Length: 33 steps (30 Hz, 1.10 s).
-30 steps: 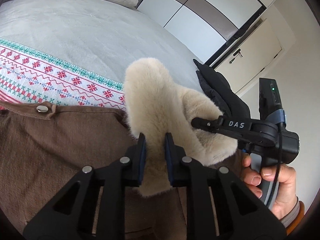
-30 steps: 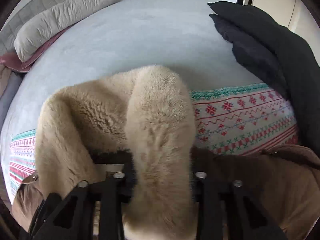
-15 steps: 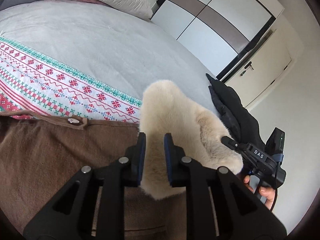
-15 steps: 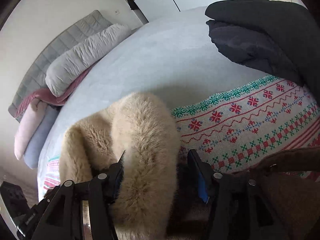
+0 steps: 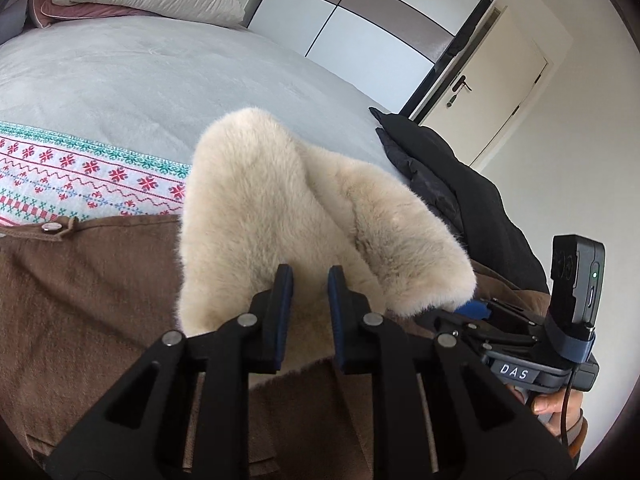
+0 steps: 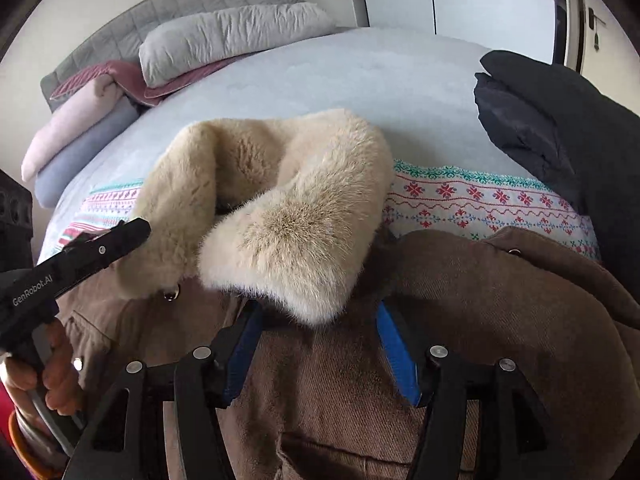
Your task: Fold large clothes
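**Fur collar let go on the right, pinched on the left**

Brown coat [image 6: 500, 320] lies spread on the bed [image 6: 320, 80], over a patterned blanket [image 6: 480, 204]. Its cream fur collar [image 6: 288, 216] is doubled over onto the coat's upper part.

My left hand-held gripper [image 5: 309, 280] has its jaws nearly shut, with fur and coat edge between them; I read that as a grip on the collar [image 5: 256, 216]. My right hand-held gripper [image 6: 318, 344] has just been opening: jaws stand apart, collar tip just above them, pads not pressing on it.

Step in hand, as I judge it: tucking the collar in before the main folds. Next move calls for freeing the left grip too, then finding a shoulder or sleeve to carry across.

Hard to make out:
- Sleeves and hem cut off below both views.
- Whether the left pads catch fur only, or coat cloth as well, I cannot tell.
- Dark garment [image 6: 560, 120] at the bed edge, shape unclear.
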{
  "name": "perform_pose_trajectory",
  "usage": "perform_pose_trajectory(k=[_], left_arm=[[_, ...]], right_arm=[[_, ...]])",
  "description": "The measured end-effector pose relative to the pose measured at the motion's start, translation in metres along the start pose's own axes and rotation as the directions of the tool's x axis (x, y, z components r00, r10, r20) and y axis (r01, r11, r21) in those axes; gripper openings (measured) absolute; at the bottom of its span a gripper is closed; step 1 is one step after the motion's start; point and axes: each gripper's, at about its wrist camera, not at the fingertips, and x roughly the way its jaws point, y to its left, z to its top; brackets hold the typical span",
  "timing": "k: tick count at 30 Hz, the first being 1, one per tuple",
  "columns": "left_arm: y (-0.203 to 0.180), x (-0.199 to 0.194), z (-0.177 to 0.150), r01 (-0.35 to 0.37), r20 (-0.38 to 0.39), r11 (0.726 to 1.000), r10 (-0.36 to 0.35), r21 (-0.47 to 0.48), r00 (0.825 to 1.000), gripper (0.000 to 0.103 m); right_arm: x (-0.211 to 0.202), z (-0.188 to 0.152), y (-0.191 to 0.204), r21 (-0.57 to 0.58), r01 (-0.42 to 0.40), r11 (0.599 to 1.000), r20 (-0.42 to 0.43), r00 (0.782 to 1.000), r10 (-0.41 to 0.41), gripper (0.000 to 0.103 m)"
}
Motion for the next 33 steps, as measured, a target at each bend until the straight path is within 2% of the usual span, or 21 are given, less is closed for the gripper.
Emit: perform_pose_trajectory(k=[2, 3, 5, 6, 8, 10, 11, 12, 13, 15, 17, 18, 19, 20, 22, 25, 27, 29, 31, 33], left_arm=[[0.005, 0.002, 0.000, 0.009, -0.007, 1.000, -0.009, -0.015, 1.000, 0.019], [0.008, 0.004, 0.001, 0.014, -0.012, 0.999, -0.014, -0.031, 1.000, 0.019], [0.013, 0.003, -0.001, 0.029, -0.018, 0.998, -0.031, -0.060, 0.999, 0.020], [0.014, 0.002, -0.002, 0.034, -0.020, 0.997, -0.036, -0.068, 0.999, 0.020], [0.018, -0.002, -0.008, 0.030, -0.029, 0.997, -0.032, -0.067, 0.999, 0.020], [0.019, 0.000, -0.009, 0.009, -0.051, 0.998, -0.012, -0.065, 0.999, 0.020], [0.019, 0.002, -0.010, 0.008, -0.060, 0.998, -0.012, -0.068, 0.998, 0.020], [0.019, 0.002, -0.010, 0.010, -0.064, 0.997, -0.015, -0.074, 0.998, 0.020], [0.018, 0.001, -0.010, 0.012, -0.066, 0.997, -0.017, -0.081, 0.998, 0.020], [0.016, -0.005, -0.008, 0.016, -0.054, 0.995, -0.021, -0.094, 0.998, 0.021], [0.012, -0.014, -0.006, 0.043, -0.019, 0.995, -0.045, -0.096, 0.999, 0.032], [0.009, -0.019, -0.006, 0.056, 0.004, 0.994, -0.056, -0.089, 0.998, 0.035], [0.005, -0.024, -0.005, 0.069, 0.030, 0.995, -0.067, -0.077, 0.997, 0.037], [0.001, -0.027, -0.004, 0.080, 0.052, 0.995, -0.077, -0.059, 0.996, 0.037], [-0.003, -0.028, -0.001, 0.076, 0.070, 0.997, -0.073, -0.030, 0.995, 0.040], [0.001, -0.013, -0.003, 0.008, 0.005, 1.000, -0.008, -0.022, 1.000, 0.043], [0.005, 0.003, -0.008, -0.062, -0.066, 0.998, 0.061, -0.014, 0.996, 0.043], [0.007, 0.010, -0.013, -0.071, -0.079, 0.997, 0.071, 0.000, 0.994, 0.043], [0.005, 0.006, -0.013, -0.070, -0.066, 0.998, 0.070, 0.011, 0.995, 0.044], [0.001, -0.002, -0.011, -0.055, -0.045, 0.998, 0.055, 0.010, 0.997, 0.050]], right_arm=[[0.001, 0.009, -0.001, -0.001, 0.053, 0.999, 0.046, 0.998, -0.053, 0.026], [-0.002, 0.015, 0.001, -0.010, 0.112, 0.994, 0.067, 0.992, -0.111, 0.015], [-0.018, 0.019, 0.014, -0.105, 0.267, 0.958, 0.148, 0.957, -0.251, 0.015], [-0.020, 0.020, 0.023, -0.176, 0.332, 0.927, 0.159, 0.939, -0.306, 0.015], [-0.007, 0.012, 0.040, -0.335, 0.460, 0.823, 0.114, 0.886, -0.449, 0.015], [0.013, -0.009, 0.044, -0.514, 0.478, 0.712, 0.026, 0.839, -0.544, 0.015], [0.017, -0.019, 0.037, -0.562, 0.493, 0.665, 0.004, 0.805, -0.593, 0.015], [0.013, -0.026, 0.029, -0.573, 0.514, 0.638, 0.006, 0.782, -0.623, 0.015], [0.003, -0.030, 0.018, -0.553, 0.520, 0.651, 0.008, 0.784, -0.621, 0.015], [-0.029, -0.029, -0.007, -0.430, 0.465, 0.774, -0.031, 0.849, -0.527, 0.019], [-0.055, -0.024, -0.028, -0.268, 0.327, 0.906, -0.062, 0.933, -0.354, 0.021], [-0.063, -0.020, -0.035, -0.196, 0.250, 0.948, -0.062, 0.962, -0.267, 0.021], [-0.068, -0.014, -0.040, -0.122, 0.174, 0.977, -0.050, 0.982, -0.181, 0.022], [-0.070, -0.006, -0.042, -0.068, 0.112, 0.991, -0.031, 0.993, -0.114, 0.022], [-0.068, 0.008, -0.039, -0.003, 0.008, 1.000, 0.032, 0.999, -0.008, 0.022], [-0.047, 0.024, -0.025, 0.036, -0.066, 0.997, 0.106, 0.992, 0.062, 0.022], [-0.017, 0.024, -0.015, 0.064, -0.086, 0.994, 0.057, 0.995, 0.082, 0.022], [0.024, 0.012, -0.017, 0.092, -0.038, 0.995, -0.066, 0.997, 0.044, 0.021], [0.022, 0.000, -0.014, 0.079, -0.055, 0.995, 0.005, 0.998, 0.055, 0.021], [0.006, 0.000, -0.015, 0.108, -0.080, 0.991, 0.015, 0.997, 0.079, 0.022]])
